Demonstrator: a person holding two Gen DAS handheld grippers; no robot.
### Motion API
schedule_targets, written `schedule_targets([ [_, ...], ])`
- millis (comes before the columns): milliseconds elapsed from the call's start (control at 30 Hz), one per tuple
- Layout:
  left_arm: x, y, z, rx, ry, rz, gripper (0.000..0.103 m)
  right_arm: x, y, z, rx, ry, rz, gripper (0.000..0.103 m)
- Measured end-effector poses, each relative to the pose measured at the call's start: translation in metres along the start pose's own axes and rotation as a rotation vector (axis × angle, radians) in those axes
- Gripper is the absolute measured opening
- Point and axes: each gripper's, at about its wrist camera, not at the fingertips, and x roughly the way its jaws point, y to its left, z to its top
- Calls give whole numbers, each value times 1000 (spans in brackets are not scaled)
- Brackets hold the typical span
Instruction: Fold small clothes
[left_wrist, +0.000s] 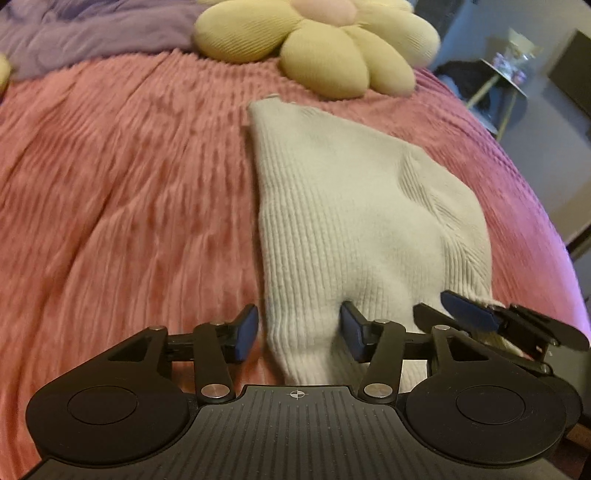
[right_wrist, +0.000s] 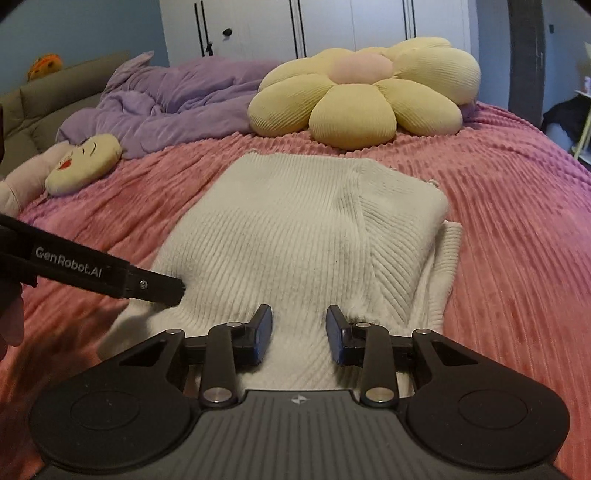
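Observation:
A cream ribbed knit garment (left_wrist: 354, 206) lies partly folded on the pink bedspread (left_wrist: 122, 192); it also shows in the right wrist view (right_wrist: 280, 229). My left gripper (left_wrist: 299, 328) is open, its fingers straddling the garment's near left edge. My right gripper (right_wrist: 299, 332) is open over the garment's near edge, fabric between its fingers. The right gripper's fingers (left_wrist: 469, 310) show at the lower right of the left wrist view. The left gripper's finger (right_wrist: 155, 286) touches the garment's left edge in the right wrist view.
A yellow flower cushion (right_wrist: 362, 92) lies behind the garment. A purple blanket (right_wrist: 166, 99) is bunched at the back left, and a plush doll (right_wrist: 81, 162) lies at the left. White wardrobe doors (right_wrist: 314, 26) stand behind the bed. A side table (left_wrist: 506, 81) stands at the right.

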Motion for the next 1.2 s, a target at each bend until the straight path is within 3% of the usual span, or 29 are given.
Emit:
schedule_targets([
  [100,-17,-6,2,23,-12,3,49,-4,4,11,-18,26,-3,31],
  [167,-27,-11,6,38,-19,2,45,-18,1,18,-1,-6,-8,31],
  [267,-35,-20,14,60,-55,-1,45,-29,-14,25,53,-69,-58,34],
  [367,-27,-28,18,76,-49,11,45,-16,-23,20,53,-21,-137,34],
  [433,-15,-29,18,74,-23,29,48,-4,-22,8,-15,7,-165,35],
  [533,-2,-26,13,80,-15,57,63,-2,-20,5,-42,-3,-168,35],
  [633,-9,-16,12,26,-15,24,63,-7,-25,10,-2,11,-154,38],
  [733,-21,-3,14,-3,-41,0,62,-28,-39,11,107,-10,-123,60],
  [833,-27,10,19,-39,-72,-28,62,-41,-61,4,221,-32,-81,61],
  [1000,-9,28,22,-174,-16,-192,62,-26,-88,1,381,13,29,61],
  [1200,25,31,26,-219,39,-269,67,2,-109,-1,532,55,135,62],
])
